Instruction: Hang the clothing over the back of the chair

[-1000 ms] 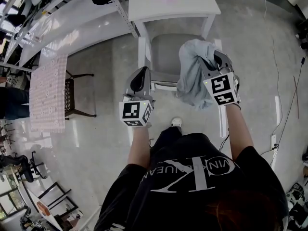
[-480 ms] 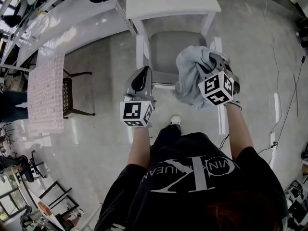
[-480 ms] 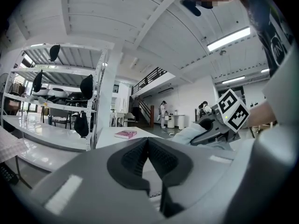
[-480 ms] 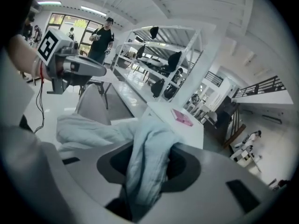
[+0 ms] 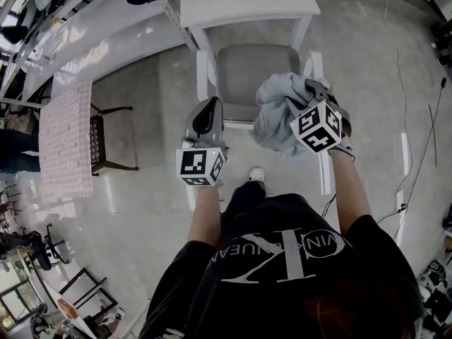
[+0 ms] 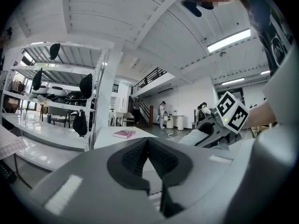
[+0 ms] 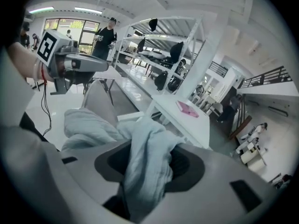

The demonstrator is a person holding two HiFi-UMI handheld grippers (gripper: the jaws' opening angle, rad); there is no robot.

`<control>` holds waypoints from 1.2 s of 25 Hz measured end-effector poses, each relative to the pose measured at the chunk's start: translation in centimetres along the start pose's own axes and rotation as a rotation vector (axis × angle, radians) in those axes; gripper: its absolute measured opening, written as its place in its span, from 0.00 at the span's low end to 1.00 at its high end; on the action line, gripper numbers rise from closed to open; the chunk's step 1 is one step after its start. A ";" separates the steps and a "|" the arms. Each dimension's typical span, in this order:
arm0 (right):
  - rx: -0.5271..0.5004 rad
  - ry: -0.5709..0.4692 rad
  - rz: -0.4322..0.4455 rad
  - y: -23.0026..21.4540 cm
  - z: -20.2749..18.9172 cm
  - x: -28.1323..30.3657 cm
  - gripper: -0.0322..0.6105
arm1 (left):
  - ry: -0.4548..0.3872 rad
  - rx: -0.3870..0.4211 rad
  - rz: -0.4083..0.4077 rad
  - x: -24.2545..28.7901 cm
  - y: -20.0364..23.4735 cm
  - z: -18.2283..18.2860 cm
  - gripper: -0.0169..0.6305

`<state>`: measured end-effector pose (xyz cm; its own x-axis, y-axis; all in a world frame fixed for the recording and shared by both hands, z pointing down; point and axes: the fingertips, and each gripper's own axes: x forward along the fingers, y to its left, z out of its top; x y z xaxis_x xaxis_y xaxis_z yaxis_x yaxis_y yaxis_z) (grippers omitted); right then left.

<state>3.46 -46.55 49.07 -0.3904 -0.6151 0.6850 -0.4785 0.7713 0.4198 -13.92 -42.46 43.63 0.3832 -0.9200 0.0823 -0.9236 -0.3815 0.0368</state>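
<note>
The right gripper (image 5: 311, 90) is opening its jaws. The grey-blue clothing (image 7: 145, 149) runs loosely between them, no longer pinched. The left gripper (image 6: 148, 146) is clenched on nothing and held level beside it.

From the head view, the clothing (image 5: 274, 111) bunches in front of the right gripper, over the right end of the chair (image 5: 247, 73) back. The bundle hides that part of the back, so I cannot tell whether the cloth rests on it.

The clothing (image 5: 277, 111) is soft, rumpled pale cloth (no sheen to it). The chair (image 5: 244, 76) has a matt grey seat in a smooth white frame; the floor (image 5: 141, 210) is glossy and reflective.
</note>
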 end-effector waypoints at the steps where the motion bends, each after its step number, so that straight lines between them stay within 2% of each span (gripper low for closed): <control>1: 0.012 0.006 0.007 0.0 -0.1 -0.1 0.33 | 0.000 -0.001 -0.001 0.0 -0.1 0.0 0.04; 7: 0.068 0.024 0.033 0.1 -0.7 -1.1 0.34 | -0.002 -0.004 -0.003 -0.5 -0.7 0.1 0.04; 30: 0.137 -0.017 -0.024 0.1 -1.3 -4.8 0.34 | -0.017 -0.002 -0.033 -1.9 -3.0 0.7 0.04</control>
<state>6.30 -43.33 46.57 -0.3905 -0.6365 0.6651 -0.5902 0.7275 0.3498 -11.85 -39.63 42.67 0.4137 -0.9082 0.0638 -0.9104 -0.4117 0.0415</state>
